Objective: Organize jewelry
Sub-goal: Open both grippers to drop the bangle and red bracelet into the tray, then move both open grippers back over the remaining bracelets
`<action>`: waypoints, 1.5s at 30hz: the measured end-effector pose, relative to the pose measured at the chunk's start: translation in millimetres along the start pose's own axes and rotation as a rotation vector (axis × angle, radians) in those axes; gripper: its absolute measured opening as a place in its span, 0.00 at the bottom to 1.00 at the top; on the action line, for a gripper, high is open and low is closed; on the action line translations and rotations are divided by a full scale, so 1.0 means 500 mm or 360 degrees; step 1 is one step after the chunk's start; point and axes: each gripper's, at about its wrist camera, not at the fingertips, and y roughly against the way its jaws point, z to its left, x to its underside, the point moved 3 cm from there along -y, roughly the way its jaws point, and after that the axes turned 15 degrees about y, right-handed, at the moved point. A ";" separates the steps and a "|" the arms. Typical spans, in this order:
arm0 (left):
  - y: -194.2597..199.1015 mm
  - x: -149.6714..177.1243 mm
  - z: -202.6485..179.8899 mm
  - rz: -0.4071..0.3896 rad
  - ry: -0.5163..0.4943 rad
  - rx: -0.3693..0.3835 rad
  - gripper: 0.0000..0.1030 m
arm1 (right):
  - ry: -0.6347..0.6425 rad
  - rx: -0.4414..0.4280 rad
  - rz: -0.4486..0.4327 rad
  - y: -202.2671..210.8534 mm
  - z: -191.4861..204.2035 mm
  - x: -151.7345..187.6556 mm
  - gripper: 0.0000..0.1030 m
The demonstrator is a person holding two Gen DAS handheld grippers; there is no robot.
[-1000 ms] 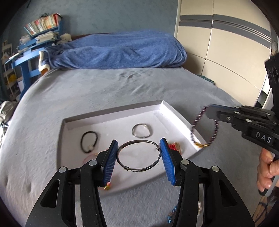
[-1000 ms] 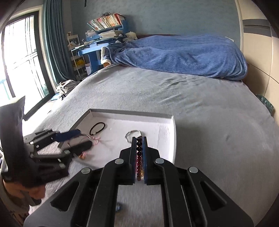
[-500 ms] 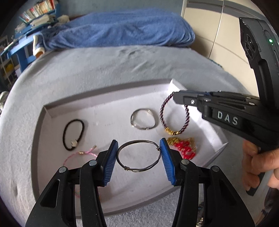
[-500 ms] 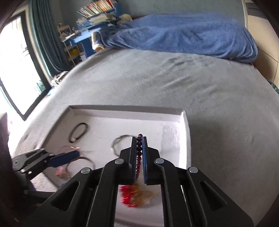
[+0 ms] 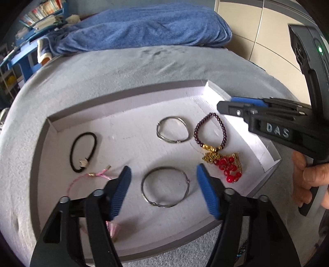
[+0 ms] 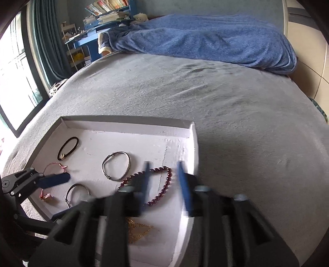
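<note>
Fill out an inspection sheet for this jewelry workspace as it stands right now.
Surface: grey bedspread carrying a shallow white tray.
Job's things: all lying in the tray: black hair tie, pink cord bracelet, silver bangle, dark wire bangle, garnet bead bracelet, red-and-gold piece.
Clutter: a small blue item on the bedspread near the tray, unclear.
Grippers: left gripper open, straddling the wire bangle without touching it; right gripper open over the bead bracelet, blurred.
Cables: nothing seen.
Surroundings: blue blanket, bookshelf, window, wardrobe.
</note>
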 end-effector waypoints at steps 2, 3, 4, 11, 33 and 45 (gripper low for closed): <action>0.008 -0.005 0.000 -0.0016 0.0007 0.0012 0.71 | 0.0001 0.0002 -0.0018 0.010 -0.001 0.003 0.39; 0.013 -0.007 0.001 -0.0025 0.0014 0.0018 0.73 | 0.0002 0.0003 -0.0025 0.016 -0.001 0.006 0.39; 0.020 -0.009 0.003 -0.0038 0.0023 0.0020 0.74 | 0.0002 0.0004 -0.0031 0.021 -0.001 0.008 0.39; 0.069 0.004 0.019 -0.0106 0.0043 0.0019 0.76 | -0.0046 -0.0012 -0.0095 0.076 0.007 0.038 0.46; 0.202 0.157 0.098 -0.0175 0.0054 0.0014 0.79 | -0.0088 -0.0129 -0.0086 0.186 0.159 0.228 0.53; 0.231 0.267 0.166 -0.0125 0.0207 -0.0020 0.79 | -0.0051 -0.0223 -0.0060 0.197 0.230 0.259 0.60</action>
